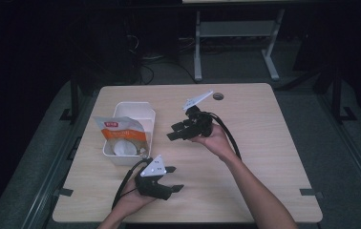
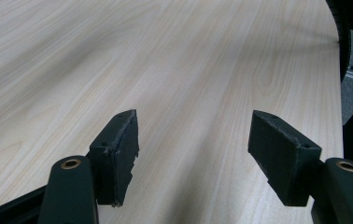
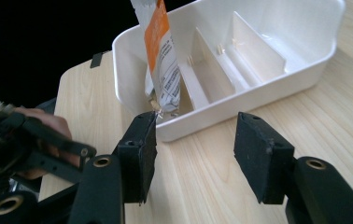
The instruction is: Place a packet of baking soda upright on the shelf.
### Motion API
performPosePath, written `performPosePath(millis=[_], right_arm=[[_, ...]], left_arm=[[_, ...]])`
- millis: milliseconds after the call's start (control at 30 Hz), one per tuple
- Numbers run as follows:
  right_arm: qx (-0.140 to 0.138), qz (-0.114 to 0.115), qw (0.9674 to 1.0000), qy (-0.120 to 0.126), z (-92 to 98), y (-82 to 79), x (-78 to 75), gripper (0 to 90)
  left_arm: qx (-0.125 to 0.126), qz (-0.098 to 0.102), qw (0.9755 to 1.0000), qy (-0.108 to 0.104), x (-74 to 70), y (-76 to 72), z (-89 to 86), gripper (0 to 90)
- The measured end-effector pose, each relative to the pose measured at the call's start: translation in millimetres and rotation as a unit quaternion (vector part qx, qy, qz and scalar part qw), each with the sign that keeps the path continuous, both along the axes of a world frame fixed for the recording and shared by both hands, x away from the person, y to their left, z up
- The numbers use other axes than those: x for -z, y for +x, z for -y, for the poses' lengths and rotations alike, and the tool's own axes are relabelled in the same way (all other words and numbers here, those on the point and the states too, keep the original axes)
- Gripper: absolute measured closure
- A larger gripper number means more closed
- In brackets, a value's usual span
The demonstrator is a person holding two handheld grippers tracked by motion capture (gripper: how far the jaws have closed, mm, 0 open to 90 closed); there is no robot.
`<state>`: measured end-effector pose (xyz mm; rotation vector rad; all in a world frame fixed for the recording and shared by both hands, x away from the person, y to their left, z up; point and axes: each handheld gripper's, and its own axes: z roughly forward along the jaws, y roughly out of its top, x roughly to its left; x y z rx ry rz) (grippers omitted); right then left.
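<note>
Right tool (image 1: 175, 132): held above the table (image 1: 264, 143), jaws apart with nothing between them; only bare wood showed in the gap in the right gripper view.
Right tool, aim: toward the white bin (image 3: 268, 88), which lay just beyond its pads (image 3: 139, 154), apart from them.
Pouch: the orange-and-white pouch (image 3: 163, 60) stood upright in the bin's end compartment, ahead and slightly left of the right tool's left pad, leaning on the bin wall.
Bin: white dividers (image 3: 254, 46) split it into compartments.
Left tool (image 1: 175, 178): jaws wide, nothing between them, over bare table.
Left tool, place: near the table's front edge, with the bin just beyond it in the high view.
</note>
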<state>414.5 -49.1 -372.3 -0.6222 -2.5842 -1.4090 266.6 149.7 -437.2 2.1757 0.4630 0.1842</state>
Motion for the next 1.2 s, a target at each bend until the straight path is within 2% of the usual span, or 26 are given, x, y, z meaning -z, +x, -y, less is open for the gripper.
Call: performPosePath(millis=[133,567,1200], right_arm=[[0.012,0.000,0.9999,0.009,16.0,-2.6,1.4,46.5],[0.055,-0.010,0.9983,0.014,69.3,-9.1,9.0,42.9],[0.092,-0.017,0.9954,0.018,117.4,-19.7,11.4,40.4]], left_arm=[[-0.004,-0.001,1.0000,-0.001,0.0,0.5,-0.2,32.2],[-0.011,-0.002,0.9999,-0.001,0.3,2.7,-1.3,30.5],[-0.017,0.000,0.9999,-0.001,-0.1,3.7,-3.0,28.8]])
